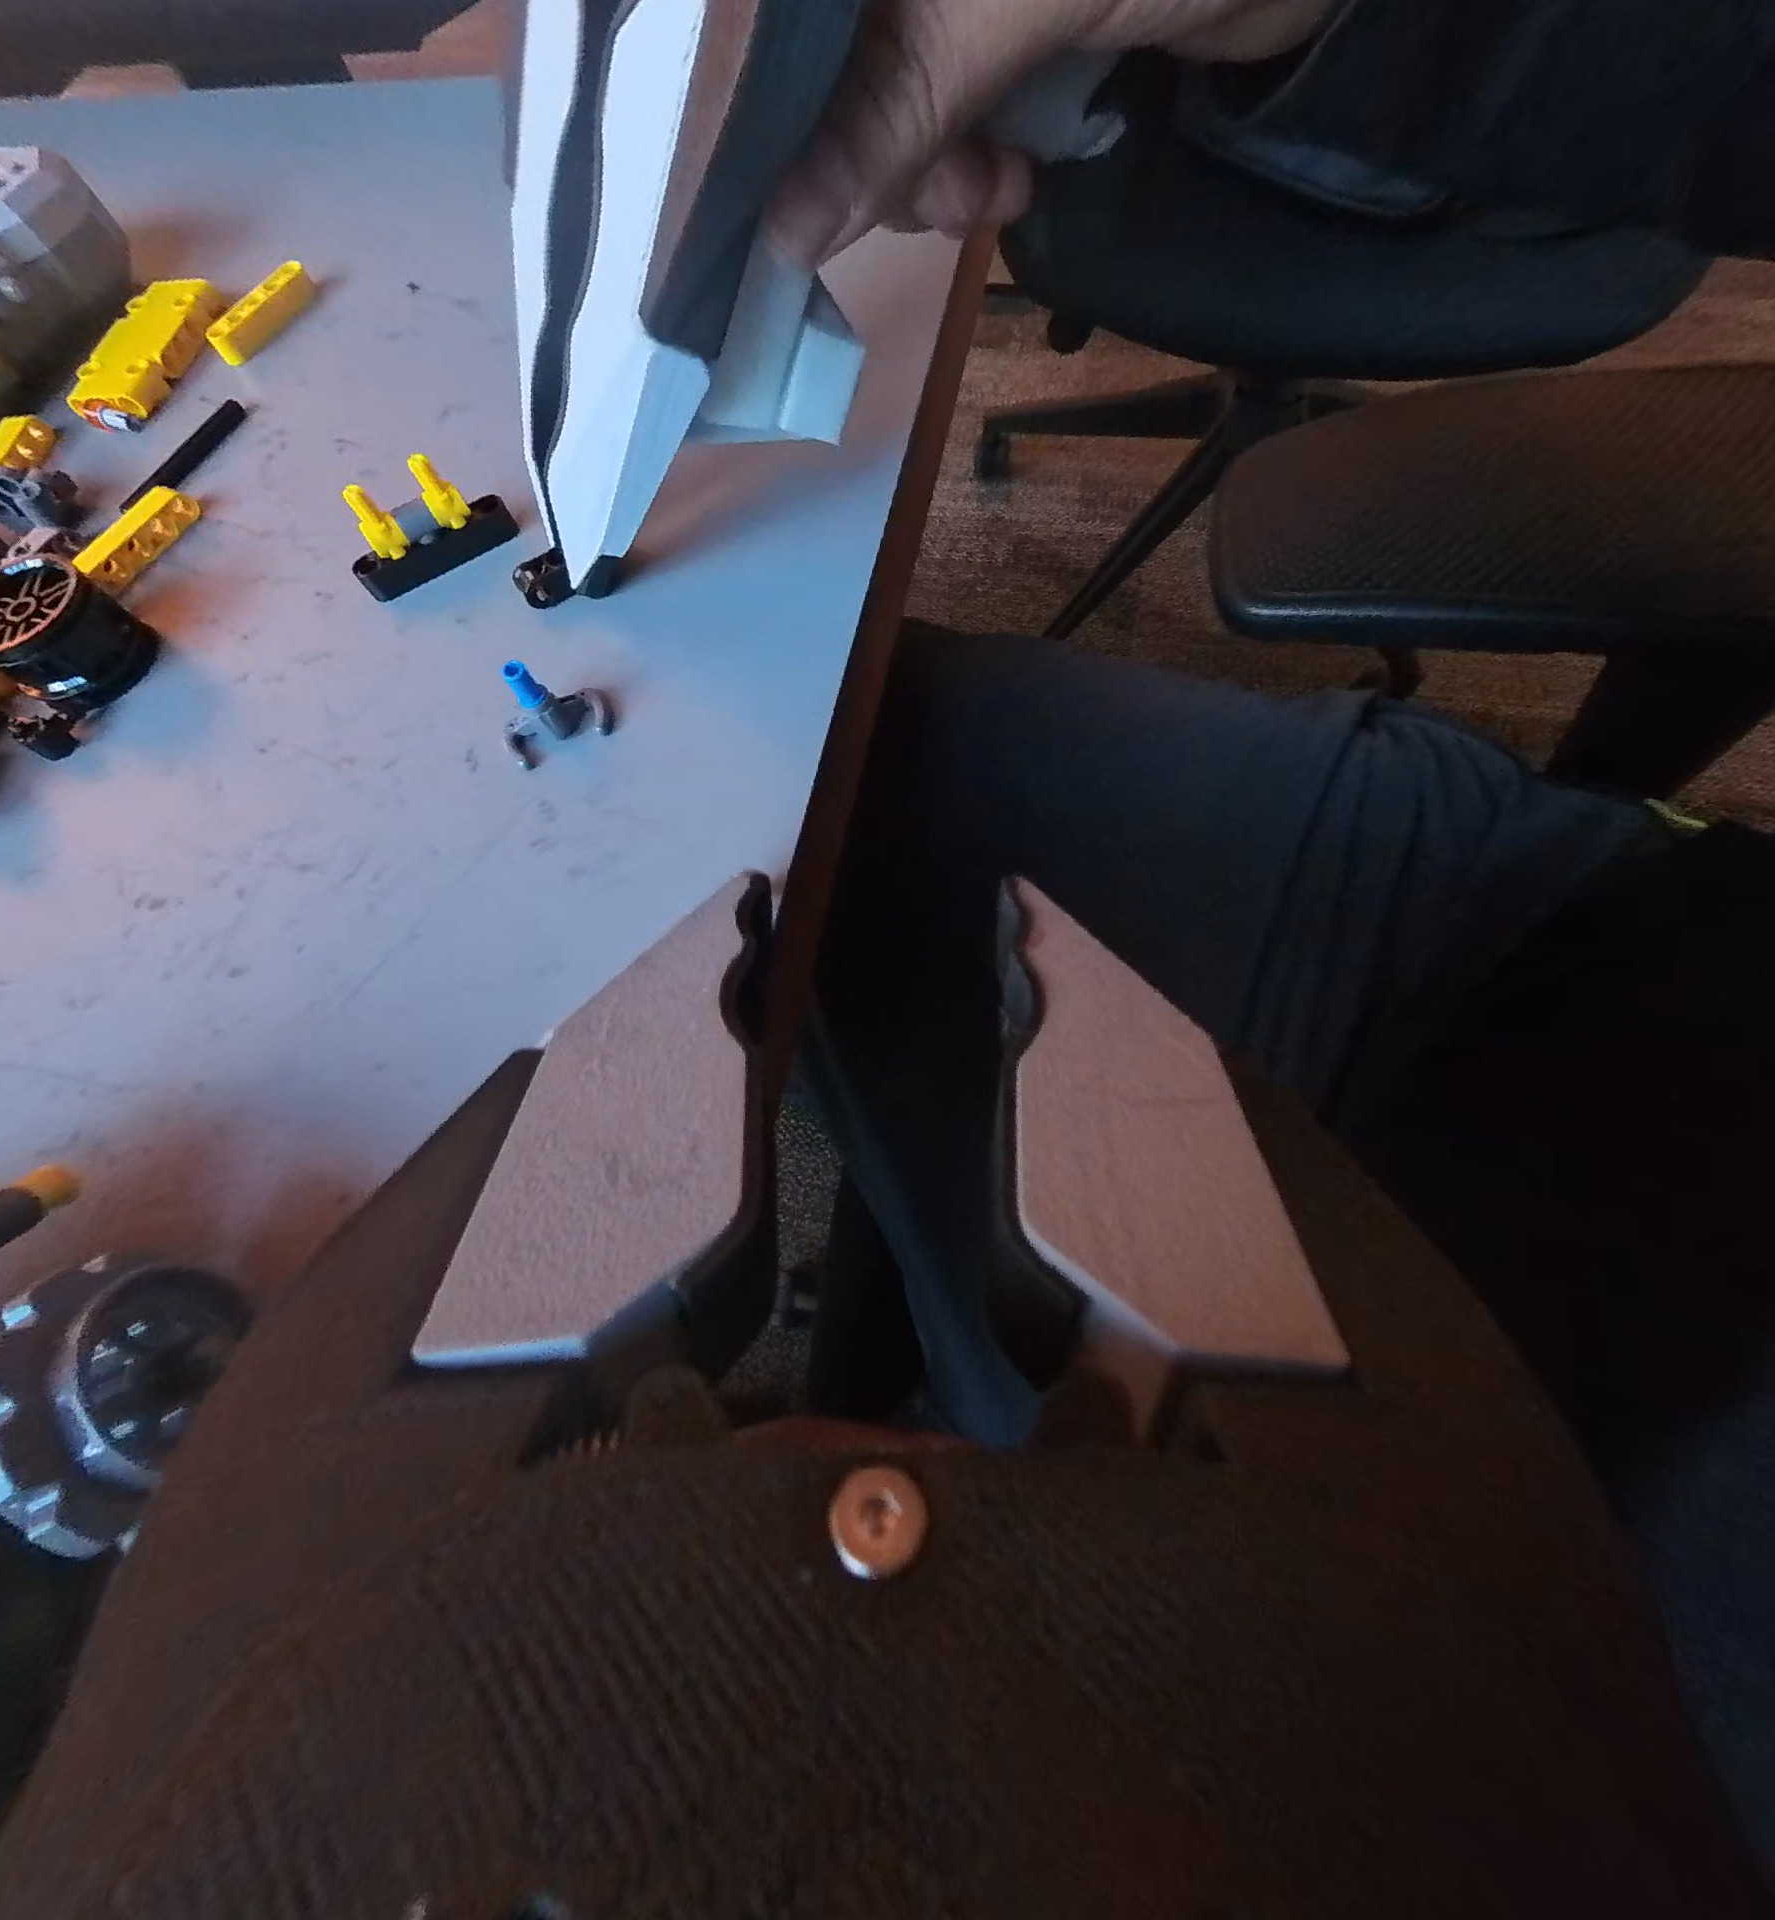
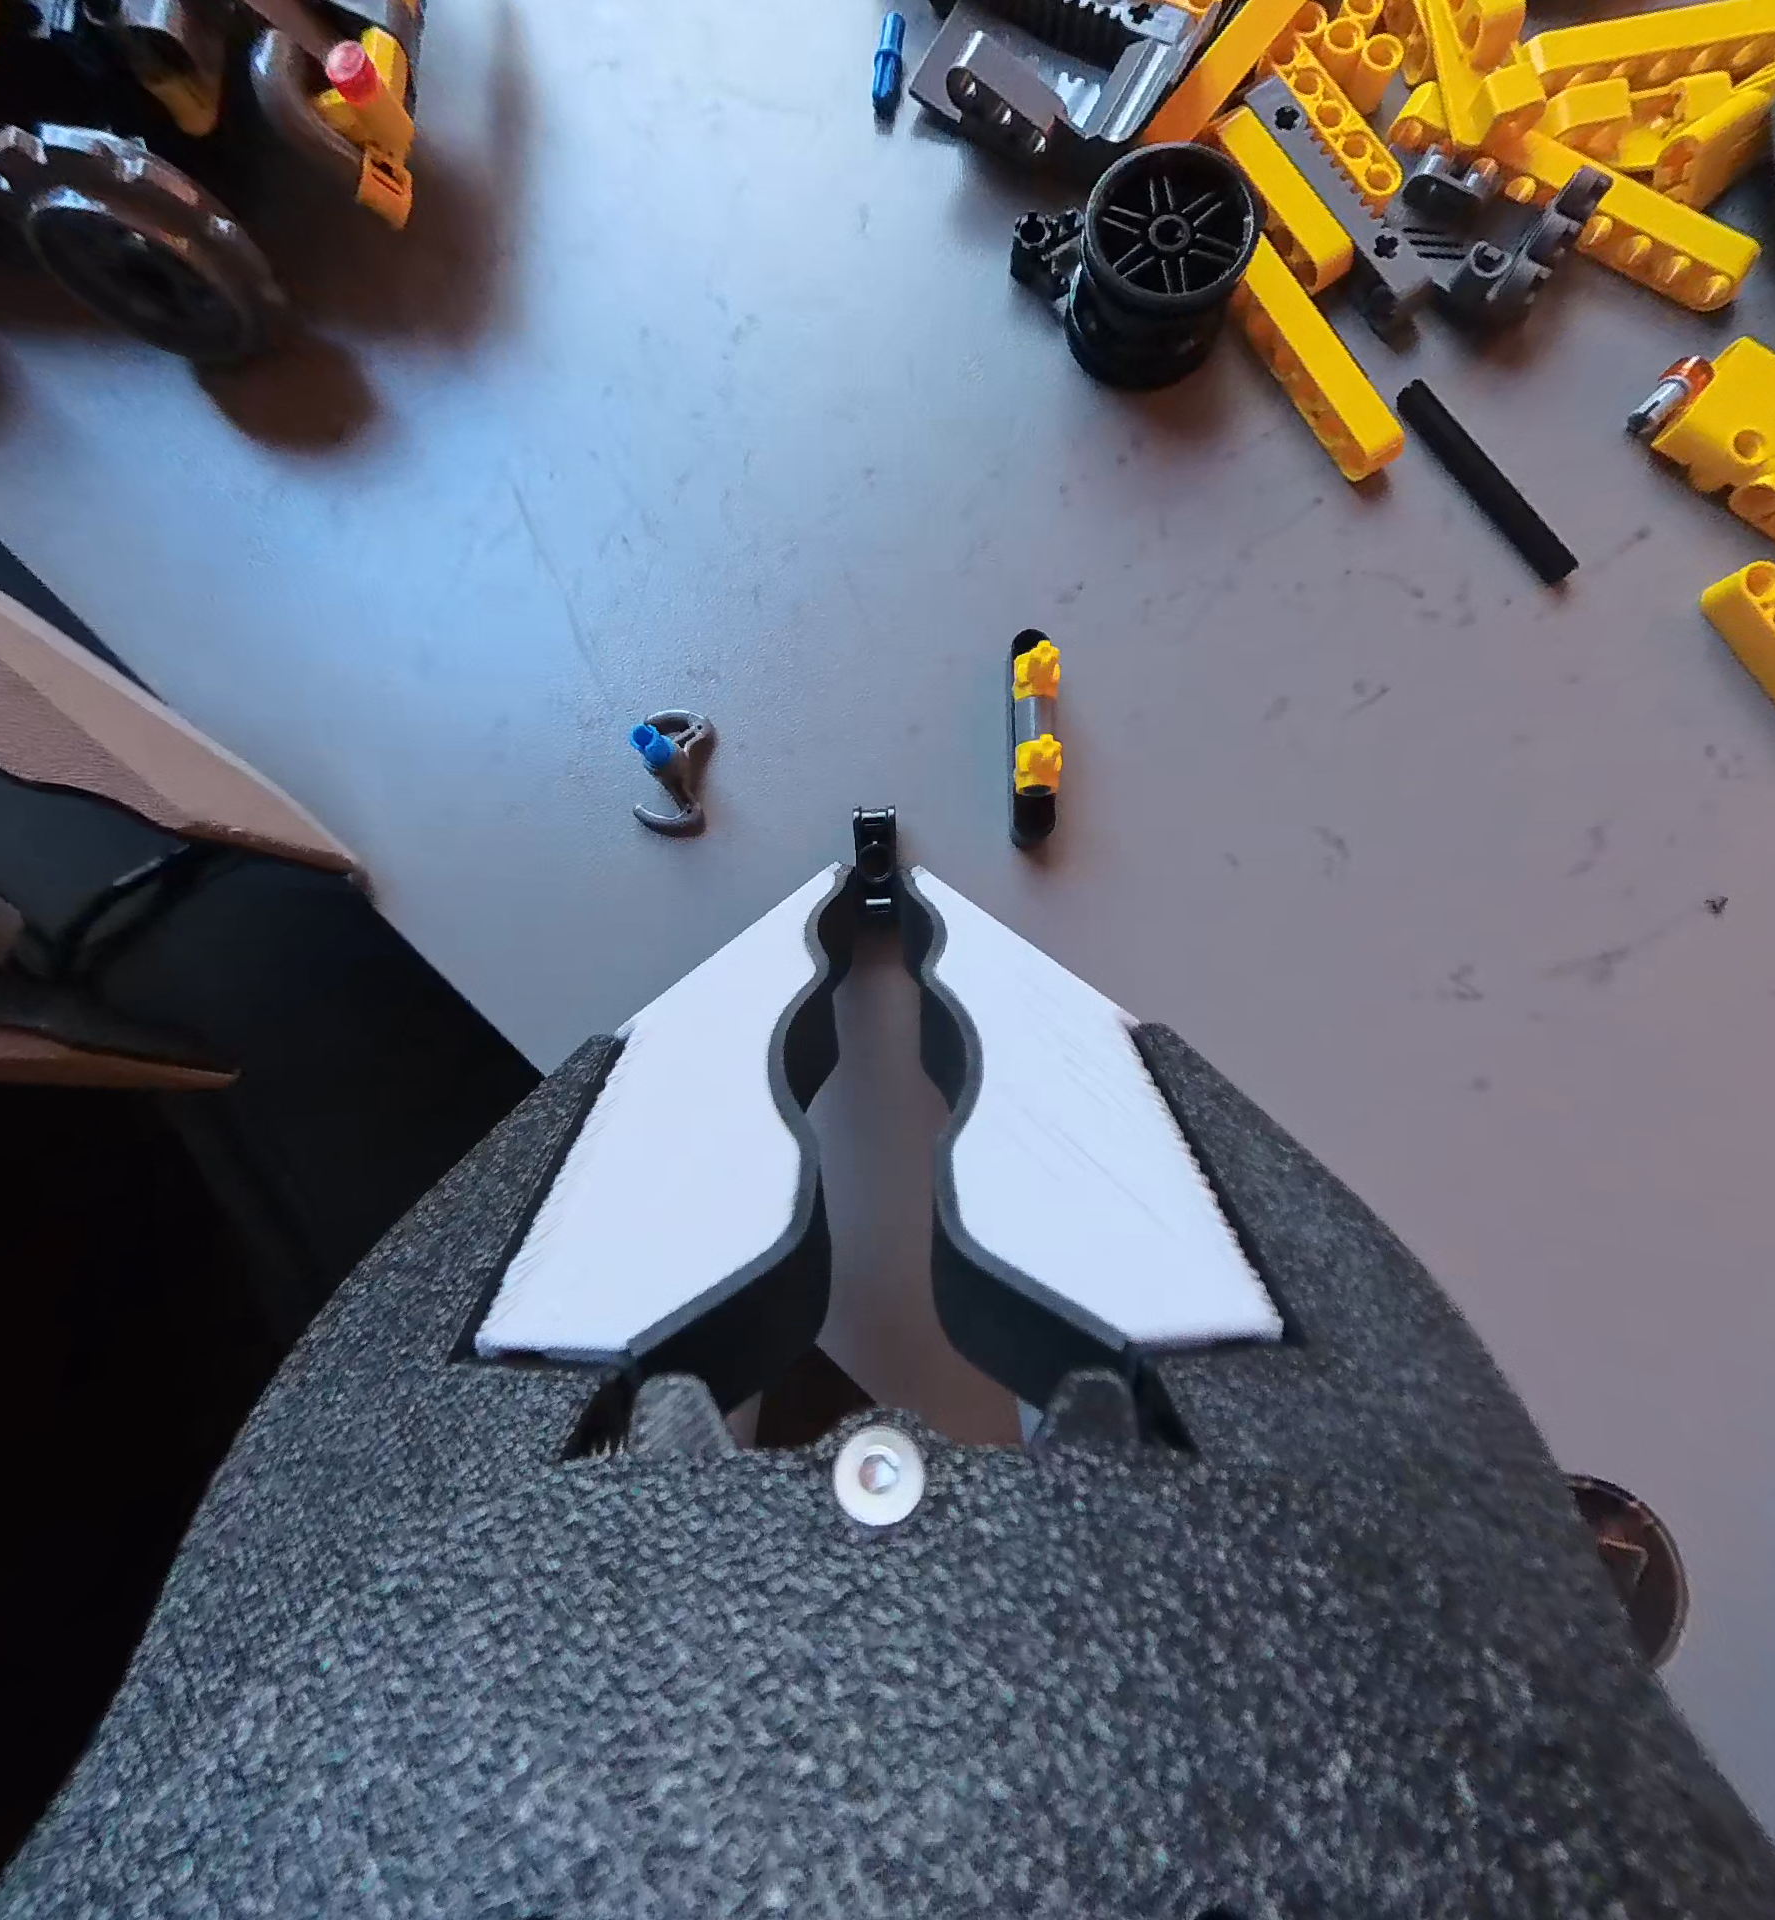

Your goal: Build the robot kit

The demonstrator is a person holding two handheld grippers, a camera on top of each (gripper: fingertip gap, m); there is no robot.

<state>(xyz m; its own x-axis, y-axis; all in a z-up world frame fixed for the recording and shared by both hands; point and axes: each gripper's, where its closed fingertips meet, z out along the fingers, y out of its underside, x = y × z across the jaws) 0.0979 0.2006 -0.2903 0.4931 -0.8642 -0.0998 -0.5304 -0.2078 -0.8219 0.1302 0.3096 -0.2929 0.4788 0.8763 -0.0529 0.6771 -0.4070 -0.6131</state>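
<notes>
Black connector (image 2: 875, 860), a small knobbly plastic piece with round holes, sits pinched between the tips of the right gripper (image 2: 875, 883), low against the grey scuffed table (image 2: 654, 468). Left of the connector lies a grey hook with a blue pin (image 2: 670, 769); right of it, a slim black beam carrying two yellow pegs (image 2: 1034, 738); farther right, a ribbed black wheel (image 2: 1158, 265) and a heap of holed yellow beams (image 2: 1485, 156). The left gripper (image 1: 883, 935) stands spread wide at the table's edge, apparently holding nothing, though its view is dim.
</notes>
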